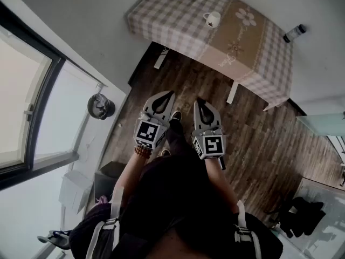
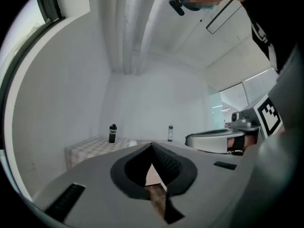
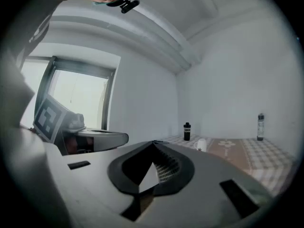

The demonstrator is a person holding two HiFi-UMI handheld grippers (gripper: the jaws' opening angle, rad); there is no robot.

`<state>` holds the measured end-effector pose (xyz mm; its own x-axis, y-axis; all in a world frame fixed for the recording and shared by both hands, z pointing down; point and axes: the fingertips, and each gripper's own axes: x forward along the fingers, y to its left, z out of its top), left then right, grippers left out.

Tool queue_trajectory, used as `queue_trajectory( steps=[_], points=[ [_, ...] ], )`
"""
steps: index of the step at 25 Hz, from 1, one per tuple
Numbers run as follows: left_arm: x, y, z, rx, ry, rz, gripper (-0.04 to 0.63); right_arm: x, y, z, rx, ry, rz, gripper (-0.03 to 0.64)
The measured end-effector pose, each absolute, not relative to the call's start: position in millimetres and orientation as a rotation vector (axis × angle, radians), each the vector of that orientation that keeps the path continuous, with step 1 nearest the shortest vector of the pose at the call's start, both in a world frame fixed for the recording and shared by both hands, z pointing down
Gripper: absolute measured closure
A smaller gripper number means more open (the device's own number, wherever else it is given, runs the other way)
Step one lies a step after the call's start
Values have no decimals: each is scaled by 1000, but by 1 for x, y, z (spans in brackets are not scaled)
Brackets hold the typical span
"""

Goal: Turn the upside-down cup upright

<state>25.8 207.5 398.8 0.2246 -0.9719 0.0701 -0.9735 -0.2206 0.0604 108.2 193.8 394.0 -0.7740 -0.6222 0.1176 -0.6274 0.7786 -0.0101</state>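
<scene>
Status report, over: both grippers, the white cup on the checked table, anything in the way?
Left gripper and right gripper shut, empty, well short of the checked-cloth table. White handled cup untouched on it. Only wooden floor between.

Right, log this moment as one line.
phase: pre-reach; left gripper: shut, empty; right gripper: shut, empty; cup: on table, untouched

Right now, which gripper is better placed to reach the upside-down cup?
Right, narrowly. In the head view the cup lies almost straight ahead of the right gripper; the left gripper is off to the side. Both are shut, empty and far from the table.
</scene>
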Motion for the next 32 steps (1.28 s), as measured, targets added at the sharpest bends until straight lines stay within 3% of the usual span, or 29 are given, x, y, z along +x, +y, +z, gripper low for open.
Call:
queue_trajectory(
  steps=[16, 30, 32],
  points=[
    [-9, -47, 405, 2449, -1767, 125, 584, 61, -56, 386, 988, -2918, 59, 618],
    [-37, -198, 424, 2514, -1537, 82, 584, 34, -177, 411, 1165, -2760, 160, 618],
    [-35, -169, 435, 2526, -1515, 82, 584, 31, -145, 415, 1165, -2750, 147, 618]
  ],
)
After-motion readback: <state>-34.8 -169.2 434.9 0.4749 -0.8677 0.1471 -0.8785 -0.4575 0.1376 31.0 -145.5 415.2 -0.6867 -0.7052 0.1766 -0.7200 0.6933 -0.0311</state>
